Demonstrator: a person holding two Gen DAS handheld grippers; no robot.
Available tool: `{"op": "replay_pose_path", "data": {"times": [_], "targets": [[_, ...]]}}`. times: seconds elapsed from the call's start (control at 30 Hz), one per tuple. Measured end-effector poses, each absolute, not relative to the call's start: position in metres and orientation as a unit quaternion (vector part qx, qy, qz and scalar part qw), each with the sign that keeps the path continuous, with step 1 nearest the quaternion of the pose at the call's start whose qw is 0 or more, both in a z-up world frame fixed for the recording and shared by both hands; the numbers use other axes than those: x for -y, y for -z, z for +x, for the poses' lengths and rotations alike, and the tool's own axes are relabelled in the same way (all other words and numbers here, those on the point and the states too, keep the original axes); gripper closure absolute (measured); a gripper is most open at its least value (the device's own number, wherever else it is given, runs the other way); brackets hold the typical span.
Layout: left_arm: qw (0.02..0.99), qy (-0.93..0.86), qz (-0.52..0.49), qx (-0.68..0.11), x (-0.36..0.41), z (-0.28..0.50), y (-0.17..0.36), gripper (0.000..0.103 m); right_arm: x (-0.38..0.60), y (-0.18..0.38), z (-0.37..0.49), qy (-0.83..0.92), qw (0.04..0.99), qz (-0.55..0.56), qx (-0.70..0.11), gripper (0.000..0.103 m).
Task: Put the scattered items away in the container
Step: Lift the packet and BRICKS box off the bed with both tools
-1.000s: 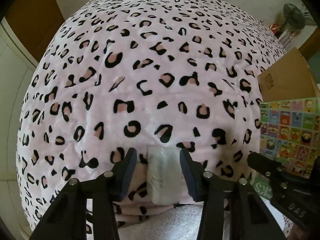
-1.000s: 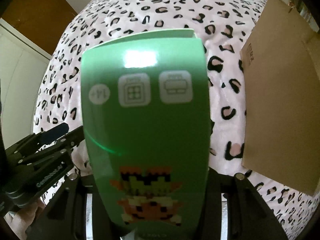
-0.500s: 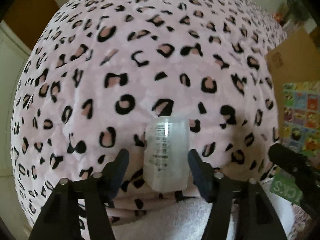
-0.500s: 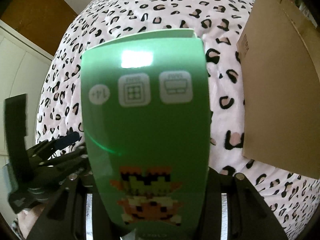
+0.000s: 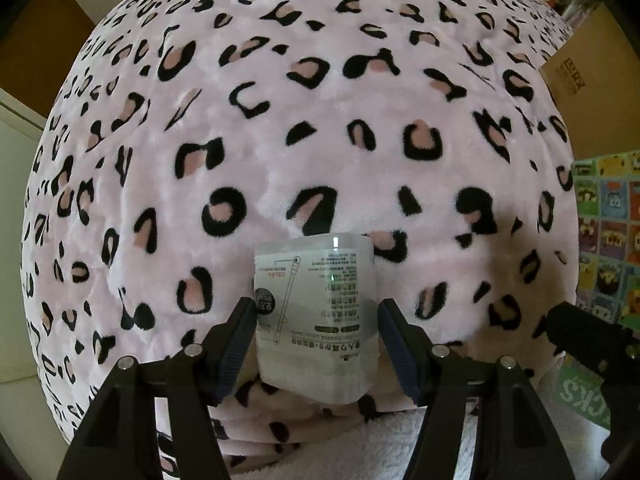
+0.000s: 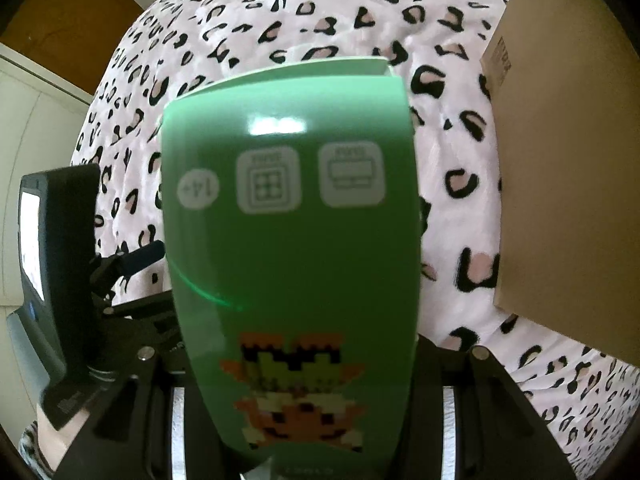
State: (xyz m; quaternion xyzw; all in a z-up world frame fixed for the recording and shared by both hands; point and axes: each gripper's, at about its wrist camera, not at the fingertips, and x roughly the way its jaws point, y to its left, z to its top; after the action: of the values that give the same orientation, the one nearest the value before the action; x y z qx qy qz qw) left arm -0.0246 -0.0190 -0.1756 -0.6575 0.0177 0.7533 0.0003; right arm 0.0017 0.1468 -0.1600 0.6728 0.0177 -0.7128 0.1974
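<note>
Left gripper (image 5: 316, 334) wide around translucent cotton-swab tub (image 5: 316, 316); right gripper (image 6: 296, 420) holding green carton (image 6: 292, 248).
Close squarely on tub's midsection.

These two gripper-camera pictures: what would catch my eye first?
The pink leopard-print blanket fills both views. In the right view a glossy green box with a pixel-art figure, held in the right hand-held gripper, blocks the middle. In the left view a clear cotton-swab tub lies on the blanket between the left hand-held gripper's fingers.

Blanket (image 5: 320, 120) plush fleece; tub (image 5: 316, 312) frosted plastic; green box (image 6: 292, 260) glossy card; carton (image 6: 568, 160) matt cardboard.
</note>
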Motion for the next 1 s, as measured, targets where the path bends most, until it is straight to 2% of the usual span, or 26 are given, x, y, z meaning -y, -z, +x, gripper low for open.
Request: {"op": "replay_pose_path", "data": {"times": [0.13, 0.2, 0.4, 0.47, 0.53, 1.0], "targets": [[-0.004, -0.754, -0.656, -0.027, 0.029, -0.014, 0.176, 0.033, -0.148, 0.159, 0.003, 0.713, 0.200, 0.672, -0.018, 0.059], [-0.013, -0.749, -0.661, -0.028, 0.032, -0.011, 0.182, 0.026, -0.148, 0.158, 0.003, 0.714, 0.200, 0.671, -0.019, 0.059], [-0.037, -0.750, -0.658, -0.049, 0.027, -0.009, 0.199, 0.026, -0.150, 0.154, 0.003, 0.713, 0.203, 0.670, -0.018, 0.059], [-0.037, -0.749, -0.661, -0.038, 0.030, -0.009, 0.200, 0.032, -0.151, 0.154, 0.002, 0.713, 0.204, 0.670, -0.019, 0.059], [-0.038, -0.750, -0.660, -0.024, 0.036, -0.009, 0.198, 0.032, -0.154, 0.154, 0.002, 0.713, 0.203, 0.671, -0.021, 0.059], [-0.021, -0.781, -0.624, 0.004, 0.043, 0.000, 0.132, 0.034, -0.153, 0.134, 0.012, 0.712, 0.223, 0.664, -0.047, 0.059]]}}
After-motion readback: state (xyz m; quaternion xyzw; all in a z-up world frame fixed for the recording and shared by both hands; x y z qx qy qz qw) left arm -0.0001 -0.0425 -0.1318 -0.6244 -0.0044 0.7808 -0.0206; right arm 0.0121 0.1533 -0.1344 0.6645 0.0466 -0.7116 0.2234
